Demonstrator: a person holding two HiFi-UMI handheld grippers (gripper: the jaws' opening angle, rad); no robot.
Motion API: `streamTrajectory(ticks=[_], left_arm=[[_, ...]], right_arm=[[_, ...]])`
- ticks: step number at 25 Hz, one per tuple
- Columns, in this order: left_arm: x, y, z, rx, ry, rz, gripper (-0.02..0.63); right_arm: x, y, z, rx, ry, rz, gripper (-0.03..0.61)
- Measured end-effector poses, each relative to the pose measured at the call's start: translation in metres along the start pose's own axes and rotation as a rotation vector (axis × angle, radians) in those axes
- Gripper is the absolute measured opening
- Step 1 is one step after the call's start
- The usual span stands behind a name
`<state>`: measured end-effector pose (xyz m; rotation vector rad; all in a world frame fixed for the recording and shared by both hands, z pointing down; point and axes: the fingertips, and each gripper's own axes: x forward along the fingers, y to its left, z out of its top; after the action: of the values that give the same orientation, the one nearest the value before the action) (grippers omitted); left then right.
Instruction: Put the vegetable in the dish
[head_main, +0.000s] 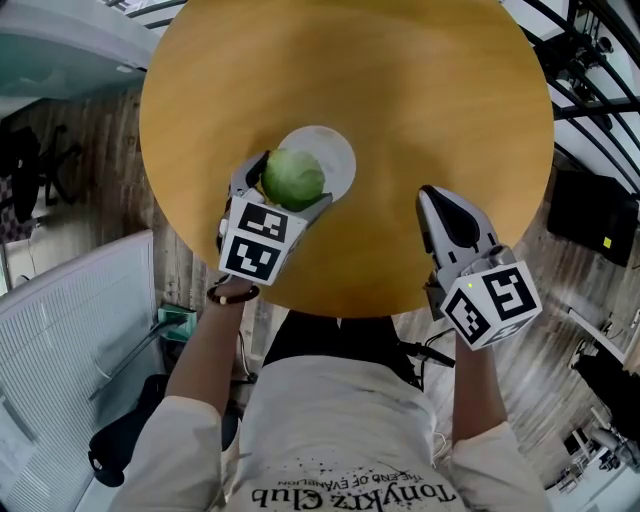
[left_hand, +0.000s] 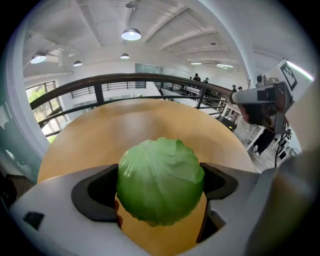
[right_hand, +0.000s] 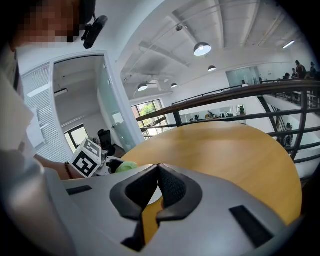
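The left claw (head_main: 289, 187) is clamped on a round green cabbage (left_hand: 160, 180), one jaw against each side. From the head view the cabbage covers the near left part of the white dish (head_main: 337, 158), which sits on the round wooden table (head_main: 410, 100); whether it touches the dish is unclear. The right claw (right_hand: 159, 173) has its jaws pressed together on nothing, over the table's near edge, well apart from the dish.

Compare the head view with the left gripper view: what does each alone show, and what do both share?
Only the head view shows the round white dish. Only the left gripper view shows round ceiling lamps and a dark railing. Both show the round green cabbage clamped in the left claw above the round wooden table.
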<state>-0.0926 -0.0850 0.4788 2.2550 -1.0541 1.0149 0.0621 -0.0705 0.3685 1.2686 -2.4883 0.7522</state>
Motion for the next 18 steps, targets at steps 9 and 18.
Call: streamTrajectory(ticks=[9,18], left_arm=[[0.029,0.005,-0.008,0.047,0.083,-0.007,0.495],[0.047,0.004,-0.013,0.132,0.175,-0.021,0.495]], right_arm=[[0.003,-0.006,-0.004,0.013,0.005,-0.003,0.023],[0.003,-0.01,-0.009,0.03,0.011,-0.003,0.023]])
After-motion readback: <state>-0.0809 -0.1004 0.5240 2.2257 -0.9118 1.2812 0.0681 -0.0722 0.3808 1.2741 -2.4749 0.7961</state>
